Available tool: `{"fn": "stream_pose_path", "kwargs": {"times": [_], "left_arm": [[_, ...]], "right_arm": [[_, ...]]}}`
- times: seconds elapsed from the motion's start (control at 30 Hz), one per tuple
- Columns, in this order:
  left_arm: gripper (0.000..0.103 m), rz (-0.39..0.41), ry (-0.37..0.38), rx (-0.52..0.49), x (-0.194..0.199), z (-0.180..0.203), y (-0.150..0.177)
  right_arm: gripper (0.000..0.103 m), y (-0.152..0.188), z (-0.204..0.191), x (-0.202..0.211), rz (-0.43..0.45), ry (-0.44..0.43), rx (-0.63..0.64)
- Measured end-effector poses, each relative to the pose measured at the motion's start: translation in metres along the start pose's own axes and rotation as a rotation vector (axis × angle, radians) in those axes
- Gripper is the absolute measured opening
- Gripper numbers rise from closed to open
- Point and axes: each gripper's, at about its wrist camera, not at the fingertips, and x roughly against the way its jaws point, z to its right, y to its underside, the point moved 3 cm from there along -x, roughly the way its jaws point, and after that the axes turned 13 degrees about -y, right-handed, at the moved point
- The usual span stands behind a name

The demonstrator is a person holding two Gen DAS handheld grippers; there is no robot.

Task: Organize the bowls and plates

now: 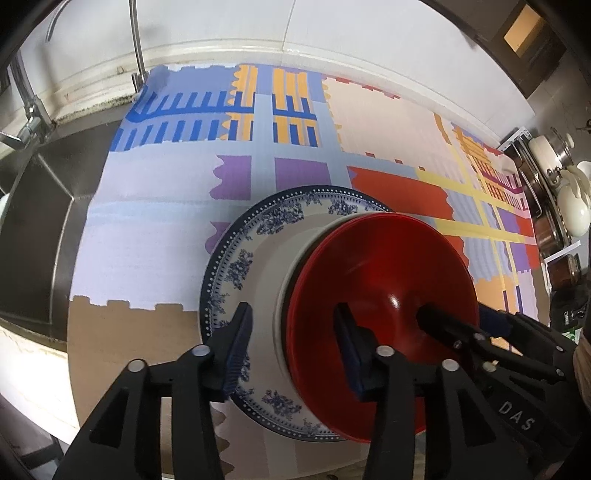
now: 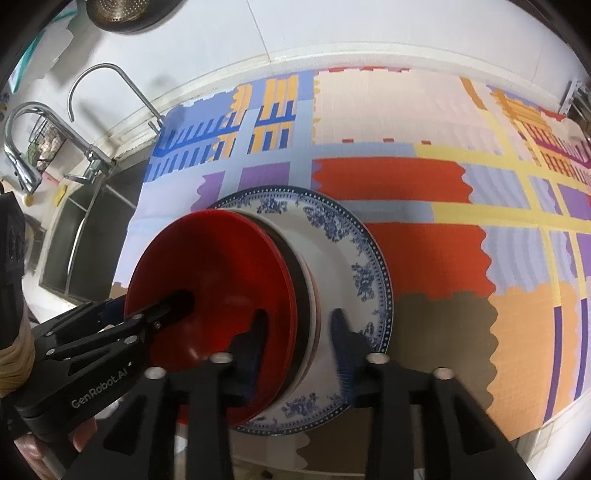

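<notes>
A red bowl (image 1: 388, 266) (image 2: 214, 258) tops a nested stack of bowls, with a white bowl (image 1: 280, 258) lower in the stack. The stack stands on a blue-and-white patterned plate (image 1: 266, 221) (image 2: 351, 240). My left gripper (image 1: 293, 347) (image 2: 147, 301) straddles the stack's left rim, one finger inside the red bowl and one outside, jaws open with a gap on both sides. My right gripper (image 2: 301, 336) (image 1: 456, 315) straddles the opposite rim the same way, also open. Neither gripper's pads press on the bowls.
The plate rests on a colourful patterned mat (image 1: 147, 240) covering the counter. A steel sink (image 1: 37, 221) with faucets (image 2: 26, 147) lies to the left. Pots and lids (image 1: 569, 199) crowd the far right. A colander (image 2: 122, 9) hangs on the wall.
</notes>
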Motion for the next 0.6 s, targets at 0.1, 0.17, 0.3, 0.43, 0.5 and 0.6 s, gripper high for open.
{"fn": "stream_pose_path", "kwargs": {"times": [0.1, 0.17, 0.3, 0.43, 0.5, 0.6], "left_arm": [[0.056, 0.047, 0.000, -0.013, 0.008, -0.003, 0.001], [0.061, 0.100, -0.016, -0.022, 0.018, -0.005, 0.001], [0.074, 0.238, -0.054, -0.035, 0.042, -0.008, 0.003], [0.081, 0.352, -0.101, -0.052, 0.066, -0.007, 0.010], [0.084, 0.385, -0.102, -0.041, 0.074, -0.009, 0.016], [0.087, 0.433, -0.110, -0.021, 0.086, -0.008, 0.026]], "right_arm": [[0.045, 0.001, -0.002, 0.006, 0.037, 0.004, -0.001], [0.048, 0.003, -0.003, 0.012, 0.062, 0.011, -0.003], [0.052, 0.008, -0.007, 0.032, 0.136, 0.057, -0.002], [0.063, 0.016, -0.011, 0.058, 0.240, 0.094, 0.010], [0.069, 0.022, -0.012, 0.071, 0.299, 0.113, 0.020], [0.073, 0.030, -0.012, 0.085, 0.367, 0.127, 0.028]]}}
